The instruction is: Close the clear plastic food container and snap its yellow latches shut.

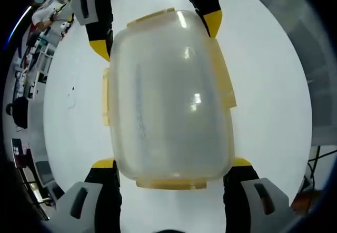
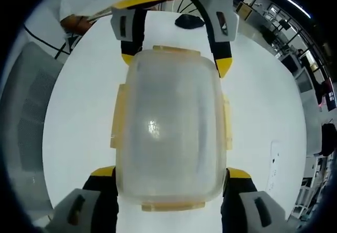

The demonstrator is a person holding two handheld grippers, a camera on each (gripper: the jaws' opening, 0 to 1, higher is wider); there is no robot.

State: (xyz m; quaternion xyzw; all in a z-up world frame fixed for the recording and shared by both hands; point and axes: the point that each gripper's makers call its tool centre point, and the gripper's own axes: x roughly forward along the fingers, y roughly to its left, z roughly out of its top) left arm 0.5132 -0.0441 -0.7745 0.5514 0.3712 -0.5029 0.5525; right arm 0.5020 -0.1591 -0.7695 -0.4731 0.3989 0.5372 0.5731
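On the white table [image 1: 263,85] sits one clear plastic food container [image 1: 171,98] with its lid on, four yellow latches [image 1: 226,83] at its edges, and nothing visible through the frosted plastic. My left gripper [image 1: 172,164] stands wide apart astride its 6 o'clock end, fingertips [image 1: 103,164] just beside the corners. My right gripper [image 2: 171,172] does likewise from the opposite end.

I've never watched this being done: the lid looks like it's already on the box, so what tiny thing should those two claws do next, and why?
Probably close the left gripper inward on the near latch. The clear container lies on the white table with its lid seated, and its yellow latches seem to stick outward, not yet folded down. Both grippers, the right gripper too, straddle an end with jaws open.
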